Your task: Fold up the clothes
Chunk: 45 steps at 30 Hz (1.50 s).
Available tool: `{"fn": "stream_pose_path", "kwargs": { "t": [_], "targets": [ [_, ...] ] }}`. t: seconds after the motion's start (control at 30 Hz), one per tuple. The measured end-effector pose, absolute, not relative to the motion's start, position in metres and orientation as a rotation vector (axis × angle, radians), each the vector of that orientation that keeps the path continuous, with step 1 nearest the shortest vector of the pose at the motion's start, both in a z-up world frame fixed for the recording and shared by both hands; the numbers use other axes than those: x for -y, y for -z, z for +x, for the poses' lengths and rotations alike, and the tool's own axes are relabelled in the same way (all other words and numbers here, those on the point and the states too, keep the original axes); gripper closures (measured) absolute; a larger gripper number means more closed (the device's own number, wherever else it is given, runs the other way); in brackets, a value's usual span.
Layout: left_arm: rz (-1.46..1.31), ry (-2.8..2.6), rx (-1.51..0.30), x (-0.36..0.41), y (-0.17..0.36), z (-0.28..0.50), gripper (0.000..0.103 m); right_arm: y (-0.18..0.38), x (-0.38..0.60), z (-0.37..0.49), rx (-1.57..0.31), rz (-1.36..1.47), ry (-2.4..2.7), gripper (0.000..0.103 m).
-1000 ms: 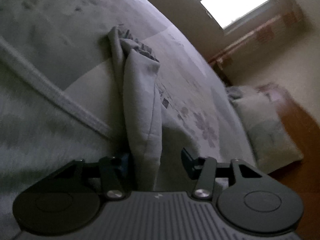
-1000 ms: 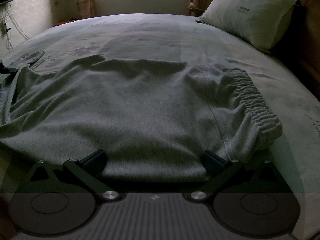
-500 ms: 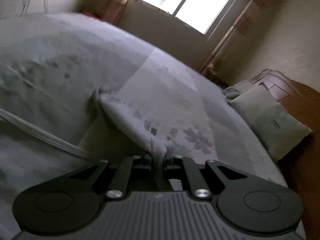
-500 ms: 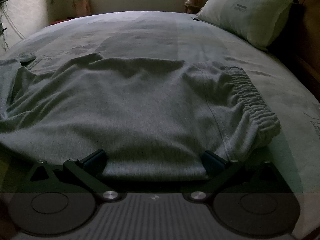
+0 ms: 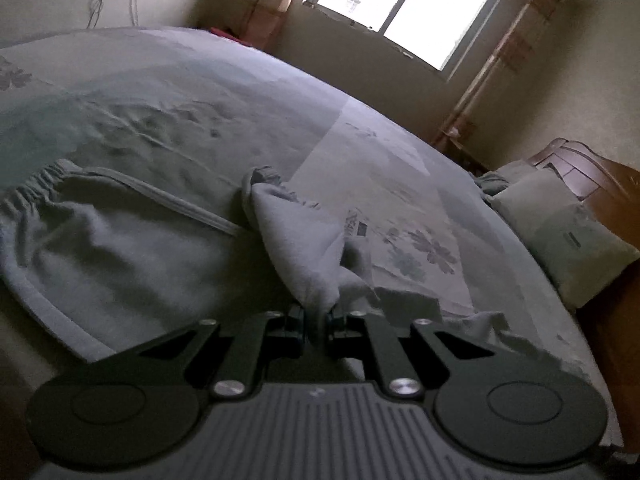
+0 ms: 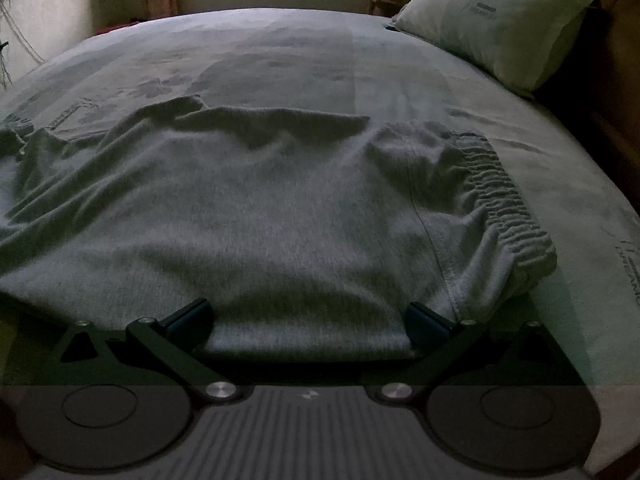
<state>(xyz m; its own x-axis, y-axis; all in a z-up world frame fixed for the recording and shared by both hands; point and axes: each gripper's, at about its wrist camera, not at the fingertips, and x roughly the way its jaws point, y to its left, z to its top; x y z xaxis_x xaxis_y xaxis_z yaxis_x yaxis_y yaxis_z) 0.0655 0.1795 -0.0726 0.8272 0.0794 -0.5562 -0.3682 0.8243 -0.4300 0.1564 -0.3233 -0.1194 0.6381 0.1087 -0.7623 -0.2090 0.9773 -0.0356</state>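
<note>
One grey sweatpants [image 6: 260,216] spread along the bed's [image 6: 360,60] near edge, one pillow [image 6: 500,20] at the far right corner. Left gripper [image 5: 316,320] pinches a bunched pants fold; right gripper [image 6: 308,316] spread wide, fabric between.

Left wrist cam is sitting low and tilted, looking across the bed [image 5: 224,92] toward the window [image 5: 404,4]. Right wrist cam is hovering close over the grey pants [image 6: 256,216], facing the far wall. Both are catching the pants [image 5: 132,256] and pillow [image 6: 492,20].
</note>
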Motion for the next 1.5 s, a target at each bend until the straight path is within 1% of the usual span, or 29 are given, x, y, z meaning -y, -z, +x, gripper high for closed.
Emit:
{"fn": "stream_pose_path", "kwargs": {
  "t": [0.07,0.27,0.33,0.37,0.4,0.57,0.7,0.73,0.8,0.87,1.07,1.23,1.5],
  "targets": [
    [-0.548,-0.274,-0.58,-0.183,0.077,0.065,0.095,0.119,0.323,0.157,-0.865,-0.129,-0.178,0.0],
    [-0.535,-0.299,-0.762,-0.193,0.099,0.071,0.094,0.114,0.318,0.154,-0.884,-0.161,-0.172,0.0],
    [-0.556,-0.273,-0.767,-0.196,0.094,0.07,0.092,0.112,0.316,0.151,-0.89,-0.172,-0.178,0.0],
    [-0.563,-0.262,-0.766,-0.197,0.09,0.07,0.088,0.11,0.315,0.15,-0.892,-0.178,-0.185,0.0],
    [-0.554,-0.256,-0.76,-0.197,0.082,0.07,0.082,0.109,0.313,0.148,-0.893,-0.187,-0.193,0.0],
    [-0.416,-0.215,-0.76,-0.192,0.035,0.076,0.068,0.098,0.3,0.134,-0.865,-0.233,-0.236,0.0],
    [-0.287,-0.205,-0.774,-0.185,0.0,0.082,0.062,0.084,0.291,0.12,-0.818,-0.224,-0.278,0.0],
    [-0.254,-0.203,-0.78,-0.182,-0.006,0.083,0.061,0.079,0.29,0.117,-0.805,-0.219,-0.289,0.0],
    [-0.195,-0.192,-0.812,-0.177,-0.015,0.089,0.054,0.071,0.285,0.111,-0.779,-0.212,-0.313,0.0],
    [-0.163,-0.176,-0.855,-0.173,-0.019,0.095,0.052,0.064,0.28,0.103,-0.758,-0.207,-0.339,0.0],
    [-0.085,-0.179,-0.941,-0.154,-0.014,0.101,0.05,0.051,0.273,0.077,-0.706,-0.185,-0.418,0.0],
    [-0.019,-0.159,-0.946,-0.137,-0.006,0.104,0.047,0.048,0.278,0.061,-0.695,-0.168,-0.429,0.0],
    [0.048,-0.139,-0.958,-0.14,0.04,0.134,0.046,0.052,0.276,0.064,-0.741,-0.172,-0.373,0.0]
  ]
}}
